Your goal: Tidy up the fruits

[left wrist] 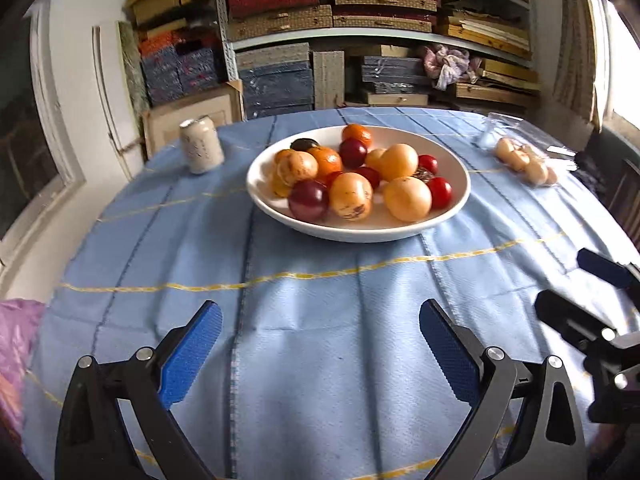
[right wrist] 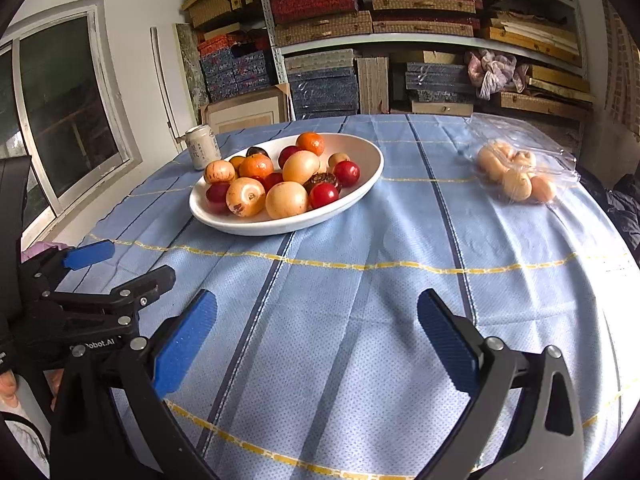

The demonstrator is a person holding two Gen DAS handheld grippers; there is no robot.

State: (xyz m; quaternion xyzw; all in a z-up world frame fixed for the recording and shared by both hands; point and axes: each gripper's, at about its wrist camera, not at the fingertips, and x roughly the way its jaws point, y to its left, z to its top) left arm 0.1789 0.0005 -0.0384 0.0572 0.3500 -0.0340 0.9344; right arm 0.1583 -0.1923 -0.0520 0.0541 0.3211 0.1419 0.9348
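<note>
A white bowl [left wrist: 456, 196] stands mid-table, full of mixed fruit: several pale yellow round fruits [left wrist: 408, 199], red plums [left wrist: 308, 199], oranges [left wrist: 357, 135] and a dark one. It also shows in the right wrist view [right wrist: 372, 160]. A clear plastic bag of pale fruits [left wrist: 524, 162] lies to the right of the bowl, also seen in the right wrist view [right wrist: 516, 176]. My left gripper [left wrist: 320, 316] is open and empty, low over the cloth, well short of the bowl. My right gripper [right wrist: 316, 308] is open and empty too, beside the left one.
A white drinks can [left wrist: 201, 145] stands left of the bowl near the table's far edge. The table wears a blue checked cloth [left wrist: 320, 280]. Shelves of stacked boxes [left wrist: 360, 20] rise behind it. A window [right wrist: 68, 112] is at the left. A pink bag [left wrist: 16, 332] lies at the near left.
</note>
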